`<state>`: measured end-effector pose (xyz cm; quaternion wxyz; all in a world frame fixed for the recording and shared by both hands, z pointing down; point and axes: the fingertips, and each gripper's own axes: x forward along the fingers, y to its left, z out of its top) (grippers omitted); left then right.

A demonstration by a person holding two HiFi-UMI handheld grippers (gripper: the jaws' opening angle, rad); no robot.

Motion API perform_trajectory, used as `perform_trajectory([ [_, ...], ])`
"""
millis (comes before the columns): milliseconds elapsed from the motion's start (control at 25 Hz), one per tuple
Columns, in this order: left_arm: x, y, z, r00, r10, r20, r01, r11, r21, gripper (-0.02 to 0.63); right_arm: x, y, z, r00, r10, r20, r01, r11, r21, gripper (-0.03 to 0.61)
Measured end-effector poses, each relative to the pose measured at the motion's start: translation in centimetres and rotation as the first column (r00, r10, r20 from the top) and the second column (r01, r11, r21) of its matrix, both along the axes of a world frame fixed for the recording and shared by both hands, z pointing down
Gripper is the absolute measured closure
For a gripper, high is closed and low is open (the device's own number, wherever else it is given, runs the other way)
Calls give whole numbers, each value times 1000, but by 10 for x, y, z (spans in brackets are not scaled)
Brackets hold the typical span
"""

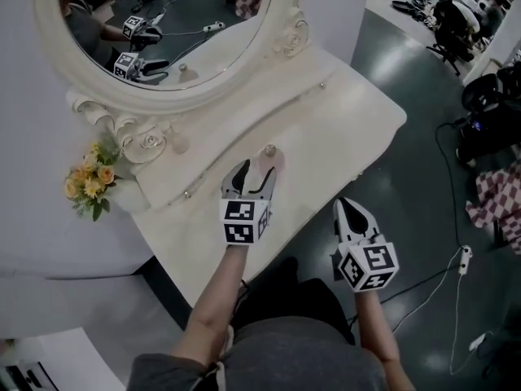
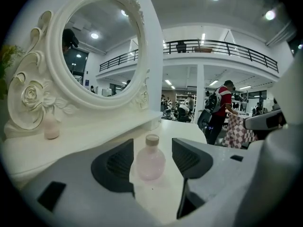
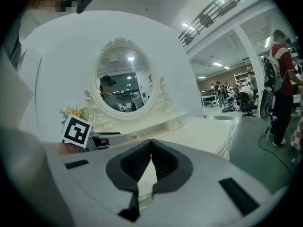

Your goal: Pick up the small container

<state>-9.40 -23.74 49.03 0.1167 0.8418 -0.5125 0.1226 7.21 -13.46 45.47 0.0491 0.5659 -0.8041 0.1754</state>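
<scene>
A small pink bottle (image 1: 269, 154) with a tan cap stands upright on the white dressing table (image 1: 342, 112). My left gripper (image 1: 259, 170) is open, one jaw on each side of the bottle. In the left gripper view the bottle (image 2: 151, 161) sits between the dark pads (image 2: 113, 165) with gaps on both sides, touching neither. My right gripper (image 1: 352, 211) is shut with nothing in it and hangs off the table's front edge, to the right of the left one. Its pads (image 3: 137, 161) meet at the tips.
An oval ornate mirror (image 1: 163, 23) stands at the back of the table. A second small pink container (image 2: 51, 128) sits on the raised shelf below it, and yellow flowers (image 1: 91, 177) stand at the left. Cables (image 1: 456, 275) lie on the floor at right. A person in red (image 2: 222, 103) stands far off.
</scene>
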Motion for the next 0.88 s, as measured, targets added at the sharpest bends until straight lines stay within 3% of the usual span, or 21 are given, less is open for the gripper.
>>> perform_trajectory([
  [400,14,-21,14,1000,7,22,-7,1000,-26,373,11,-16,1,1000,7,5,-7,1000,-1,574],
  [880,19,-51,33,997,-54,53,58,996,-75,374,21,-57,8,998,-59,19,59,998,-19,574],
])
